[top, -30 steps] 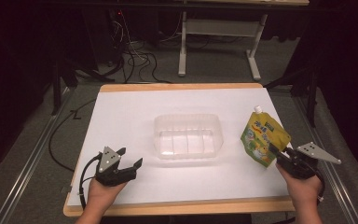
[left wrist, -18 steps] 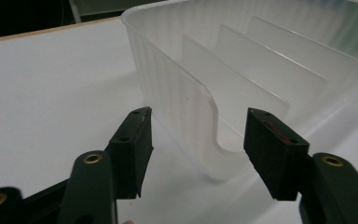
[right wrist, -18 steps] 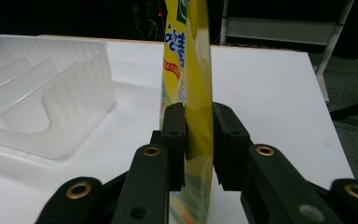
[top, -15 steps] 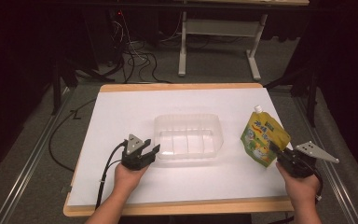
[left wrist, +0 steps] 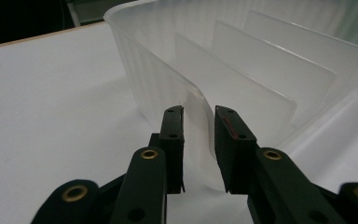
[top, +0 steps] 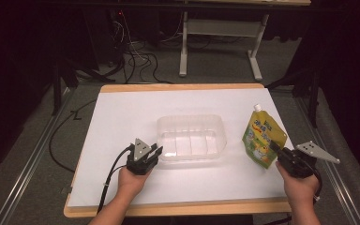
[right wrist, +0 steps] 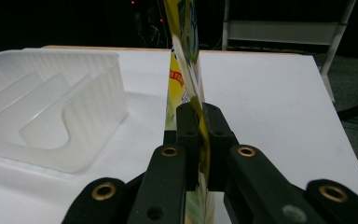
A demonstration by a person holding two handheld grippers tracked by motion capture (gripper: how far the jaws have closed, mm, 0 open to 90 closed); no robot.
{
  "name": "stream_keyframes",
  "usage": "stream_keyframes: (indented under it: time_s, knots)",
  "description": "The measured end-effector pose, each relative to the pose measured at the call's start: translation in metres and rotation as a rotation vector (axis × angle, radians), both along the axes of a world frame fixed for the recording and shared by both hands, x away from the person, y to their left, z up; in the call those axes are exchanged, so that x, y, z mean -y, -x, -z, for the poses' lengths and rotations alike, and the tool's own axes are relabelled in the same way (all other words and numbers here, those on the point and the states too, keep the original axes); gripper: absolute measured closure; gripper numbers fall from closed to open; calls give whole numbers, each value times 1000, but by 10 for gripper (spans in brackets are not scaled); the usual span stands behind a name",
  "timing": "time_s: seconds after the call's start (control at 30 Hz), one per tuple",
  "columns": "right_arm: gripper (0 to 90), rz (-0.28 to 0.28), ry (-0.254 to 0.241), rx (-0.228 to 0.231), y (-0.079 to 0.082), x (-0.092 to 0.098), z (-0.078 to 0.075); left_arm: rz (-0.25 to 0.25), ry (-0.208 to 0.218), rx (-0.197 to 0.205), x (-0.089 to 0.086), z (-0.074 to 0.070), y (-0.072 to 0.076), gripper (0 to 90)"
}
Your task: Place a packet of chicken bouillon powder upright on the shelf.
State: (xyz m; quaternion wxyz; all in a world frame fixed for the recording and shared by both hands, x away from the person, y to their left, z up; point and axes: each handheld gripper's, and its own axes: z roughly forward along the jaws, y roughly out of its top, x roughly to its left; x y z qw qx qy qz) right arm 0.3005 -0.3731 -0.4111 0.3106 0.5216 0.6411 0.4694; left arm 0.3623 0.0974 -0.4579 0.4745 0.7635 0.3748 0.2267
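One clear plastic tray with upright divider ribs [top: 191,138] sits near the middle of the white-covered table [top: 122,117], and its slots hold nothing that I can see. From the left gripper view the translucent rounded wall of this tray [left wrist: 186,84] curves toward the camera, with three thin partitions standing in a row behind it, so I count four slots between them.

One yellow and green spouted drink pouch [top: 262,138] stands off to the right of the tray, apart from it, tilted with its white cap pointing up and away from the person.

Two grippers are in use, one in each hand. The left gripper [top: 153,153] is at the tray's near left corner; its jaws have just been closing, and the left gripper view [left wrist: 198,140] shows them pinching the tray's thin wall, one pad inside the rim and one outside. The right gripper [top: 275,150] sits at the pouch's lower right edge; its jaws have also just been closing, and the right gripper view [right wrist: 199,140] shows them pressed together on the flat lower edge of the pouch [right wrist: 182,56], which rises edge-on between them.

Two hands enter from the near edge of the table, well apart from each other.
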Motion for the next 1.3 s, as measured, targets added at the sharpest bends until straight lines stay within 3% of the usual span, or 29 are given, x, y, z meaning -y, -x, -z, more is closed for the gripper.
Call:
stream_keyframes:
  time_s: [0.13, 0.2, 0.47, 0.63, 0.87, 1.3]
  knots:
    - [891, 0, -18, 10, 1, 0, -2, 17, 2, -1, 4, -1, 6, 738]
    - [891, 1, -26, 19, 2, 0, -4, 19, -19, 17, 5, -1, 8, 737]
    - [892, 7, -80, 66, 8, 2, -16, 20, -16, 16, 5, -1, 7, 729]
    - [893, 12, -92, 92, 11, -1, -24, 20, -19, 7, 4, -1, 6, 674]
    - [895, -8, -127, 144, 15, -13, -43, 28, -7, 1, 3, -3, 6, 572]
    - [895, -65, -143, 183, 2, -48, -68, 32, 0, -17, 0, -3, 5, 550]
